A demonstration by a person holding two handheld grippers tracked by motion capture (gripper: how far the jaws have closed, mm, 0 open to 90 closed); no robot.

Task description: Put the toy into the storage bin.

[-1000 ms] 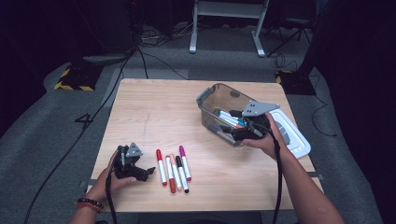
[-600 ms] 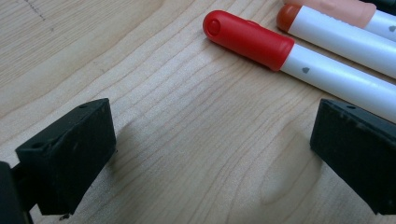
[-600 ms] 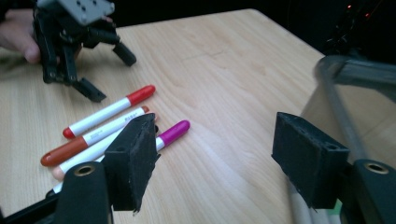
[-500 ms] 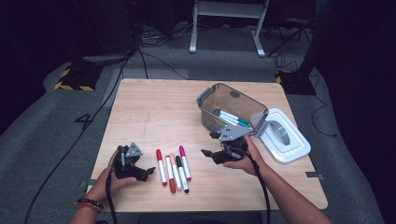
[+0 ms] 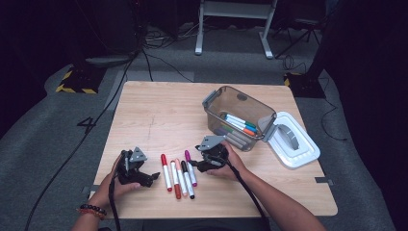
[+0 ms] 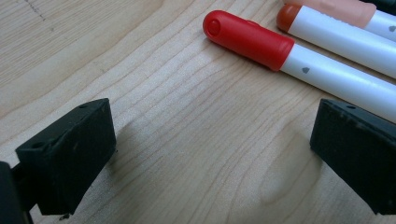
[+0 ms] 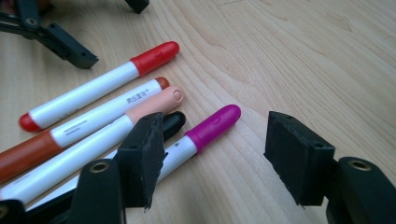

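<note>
Lying between right gripper (image 7: pixel 212 154) jaws: magenta marker (image 7: pixel 205 133)

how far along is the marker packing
Done: several markers already lie in the clear bin. In hand: the right claw has just been closing, jaws astride the magenta marker, not gripping. Left: five markers on the table, red marker nearest the open left claw; lid off.

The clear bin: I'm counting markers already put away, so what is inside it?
Inside the clear bin lie several markers, with blue, green and orange caps visible. Its tinted wall and the upper markers cover those beneath, so the count is unclear.
</note>
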